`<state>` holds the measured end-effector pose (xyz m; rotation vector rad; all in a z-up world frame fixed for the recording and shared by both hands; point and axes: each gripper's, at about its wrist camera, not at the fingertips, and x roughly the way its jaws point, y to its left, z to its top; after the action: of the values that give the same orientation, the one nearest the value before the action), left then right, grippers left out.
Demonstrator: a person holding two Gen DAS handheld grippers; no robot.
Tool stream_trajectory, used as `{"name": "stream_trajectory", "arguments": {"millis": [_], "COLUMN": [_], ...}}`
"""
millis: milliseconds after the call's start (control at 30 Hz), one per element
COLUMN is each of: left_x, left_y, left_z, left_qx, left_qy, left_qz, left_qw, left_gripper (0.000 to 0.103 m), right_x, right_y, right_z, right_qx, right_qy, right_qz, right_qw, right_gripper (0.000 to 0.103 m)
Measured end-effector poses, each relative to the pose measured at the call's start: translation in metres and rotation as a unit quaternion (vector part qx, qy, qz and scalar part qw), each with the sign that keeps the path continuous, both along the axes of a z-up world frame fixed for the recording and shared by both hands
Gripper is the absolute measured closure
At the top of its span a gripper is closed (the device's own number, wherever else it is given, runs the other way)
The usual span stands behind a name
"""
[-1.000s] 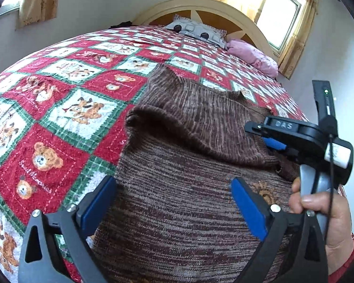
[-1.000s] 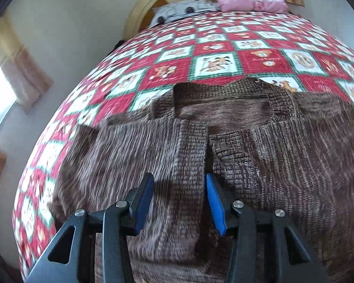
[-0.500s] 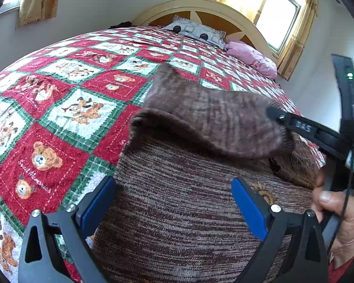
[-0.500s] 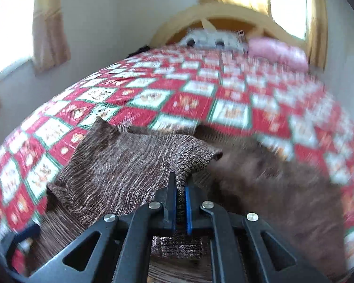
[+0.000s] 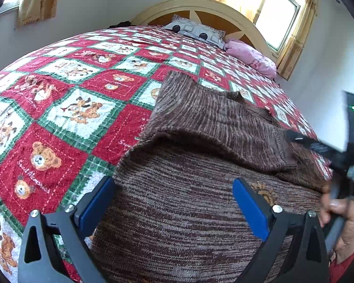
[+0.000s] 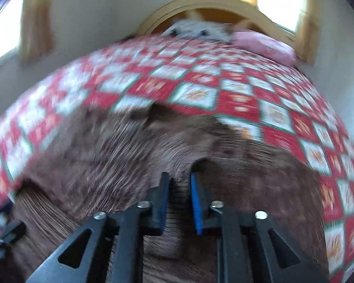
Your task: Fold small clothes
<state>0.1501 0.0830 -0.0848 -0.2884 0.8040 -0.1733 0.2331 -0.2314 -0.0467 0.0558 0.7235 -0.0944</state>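
Observation:
A brown knitted sweater (image 5: 188,224) lies on the quilted bed, with one sleeve (image 5: 224,122) folded across its upper part. My left gripper (image 5: 174,200) hovers open and wide over the sweater's body, with nothing between its pads. My right gripper (image 6: 179,181) sits low over the folded sleeve's cuff with its jaws opening. A narrow gap shows between the blue pads, which do not press on the knit seen behind them. The right wrist view is blurred. In the left wrist view the right gripper (image 5: 318,146) appears at the right edge, held by a hand (image 5: 342,224).
The red, white and green patchwork quilt (image 5: 59,118) covers the whole bed. A patterned pillow (image 5: 195,30) and a pink pillow (image 5: 252,56) lie against the curved headboard (image 5: 200,4). Curtained windows stand behind and to the left.
The right gripper shut on the sleeve's cuff, lifted it and carried it across the sweater; its jaws have now parted over the laid-down sleeve. The left gripper has stayed put.

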Motion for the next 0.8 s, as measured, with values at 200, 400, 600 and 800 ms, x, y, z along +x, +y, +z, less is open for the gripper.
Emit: {"name": "stream_trajectory", "arguments": {"millis": [200,400,600,800], "left_x": [0.001,0.001,0.001,0.001], "left_y": [-0.001,-0.001,-0.002,-0.002], "left_z": [0.0,0.0,0.0,0.0], "left_qx": [0.007,0.011,0.01,0.011], "left_qy": [0.002,0.004,0.003,0.004], "left_qz": [-0.001,-0.001,-0.001,-0.001], "left_qw": [1.0,0.9999,0.9999,0.9999], "left_gripper": [0.0,0.0,0.0,0.0], "right_x": [-0.037,-0.022,0.031,0.071], "right_y": [-0.029,0.008,-0.035,-0.041], "right_z": [-0.001,-0.004,-0.024,-0.041], "right_qx": [0.088,0.093,0.221,0.312], "right_qy": [-0.001,0.005,0.056,0.077], "right_qz": [-0.048,0.006,-0.034,0.018], "right_qw": [0.995,0.996,0.973,0.947], "right_gripper": [0.079,0.079,0.05,0.083]}}
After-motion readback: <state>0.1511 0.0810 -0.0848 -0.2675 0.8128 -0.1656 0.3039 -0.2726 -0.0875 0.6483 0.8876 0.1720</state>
